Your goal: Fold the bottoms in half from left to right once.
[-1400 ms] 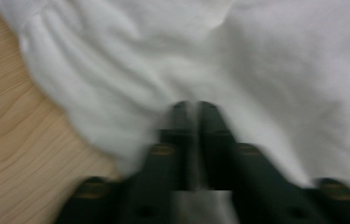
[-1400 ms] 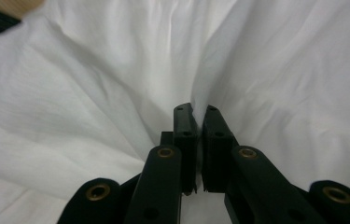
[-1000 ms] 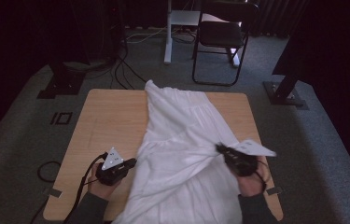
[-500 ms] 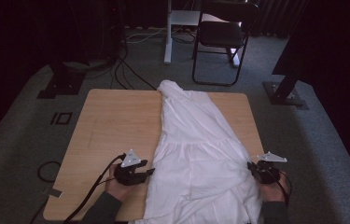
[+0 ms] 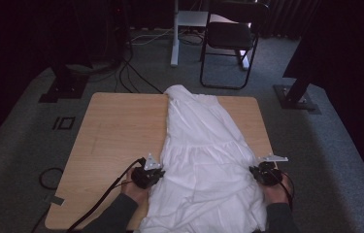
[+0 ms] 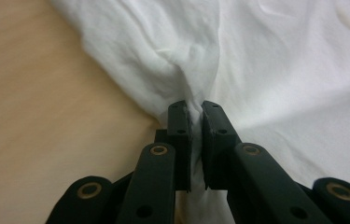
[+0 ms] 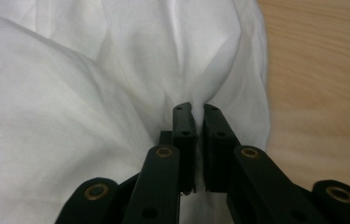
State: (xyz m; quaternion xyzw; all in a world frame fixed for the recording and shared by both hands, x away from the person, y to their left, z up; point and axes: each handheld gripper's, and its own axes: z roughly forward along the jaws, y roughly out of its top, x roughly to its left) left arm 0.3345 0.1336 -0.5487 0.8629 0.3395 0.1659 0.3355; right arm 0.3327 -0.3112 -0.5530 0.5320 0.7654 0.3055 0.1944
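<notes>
A white dress (image 5: 207, 160) is shown laid lengthwise on the wooden table (image 5: 116, 131), its narrow bodice end at the far edge and its wide skirt spread toward the near edge, where the hem appears to run over the edge. The garment lies right of the table's centre, so that bare wood is left on the left side.

The left gripper (image 5: 156, 174) is set at the skirt's left edge; in the left gripper view its jaws are seen pinched narrowly on a gathered fold of the dress (image 6: 182, 84), having just closed further upon it. The right gripper (image 5: 258, 172) is set at the opposite edge, close to the table's right side, and its jaws are likewise clamped on a pinch of the fabric (image 7: 182, 70).

The two grips, level with each other across the skirt, are judged to be placed so that the cloth can be drawn taut and smoothed or folded evenly.

No container is present. A chair (image 5: 230, 41) and cables (image 5: 131, 73) are seen on the floor beyond the table.
</notes>
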